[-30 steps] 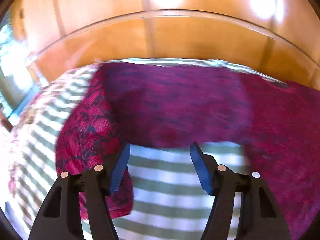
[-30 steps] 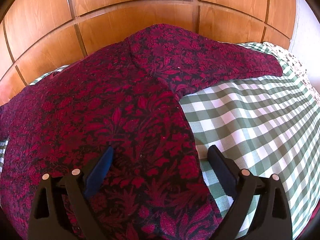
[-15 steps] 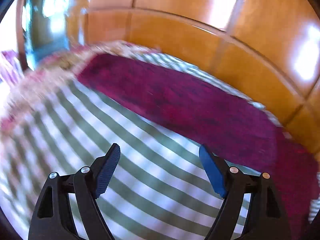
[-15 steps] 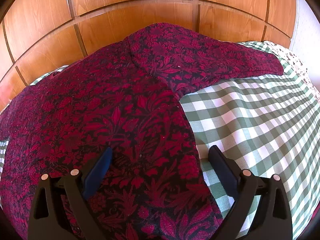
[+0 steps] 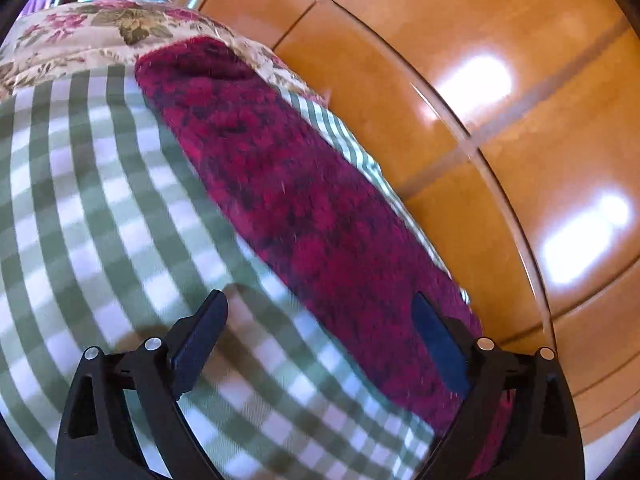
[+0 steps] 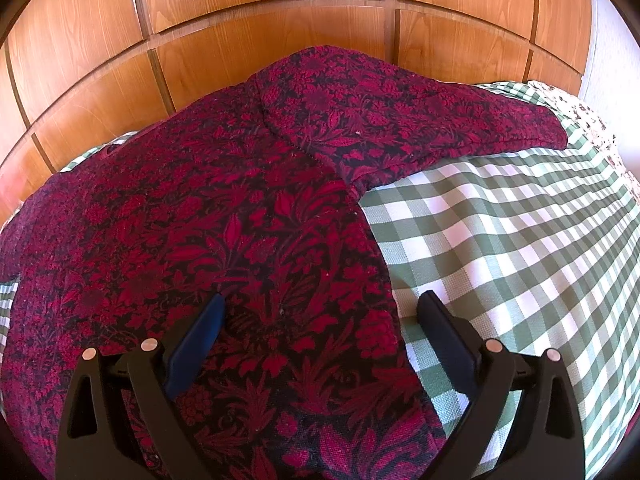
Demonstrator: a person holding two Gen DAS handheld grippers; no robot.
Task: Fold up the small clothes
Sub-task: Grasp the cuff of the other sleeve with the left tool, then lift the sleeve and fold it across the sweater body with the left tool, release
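Note:
A dark red floral-patterned sweater (image 6: 224, 216) lies spread flat on a green and white checked cloth (image 6: 500, 240). Its right sleeve (image 6: 420, 120) stretches out to the right. In the left wrist view the other sleeve (image 5: 280, 184) runs diagonally from the upper left to the lower right. My left gripper (image 5: 320, 320) hovers over the sleeve's near edge, its jaws opening wide with nothing gripped between them. My right gripper (image 6: 320, 304) stands open just above the sweater's body near its right side edge, holding nothing.
A glossy wooden panelled wall (image 6: 280, 20) rises right behind the cloth, also in the left wrist view as the wooden wall (image 5: 500, 100). A floral bedspread (image 5: 80, 32) shows beyond the checked cloth at the upper left, and at the far right as the bedspread (image 6: 600, 132).
The left gripper let go of the sleeve, swung left and rolled, and its jaws widened; the sleeve now lies stretched out flat. The right gripper and the sweater body have not moved.

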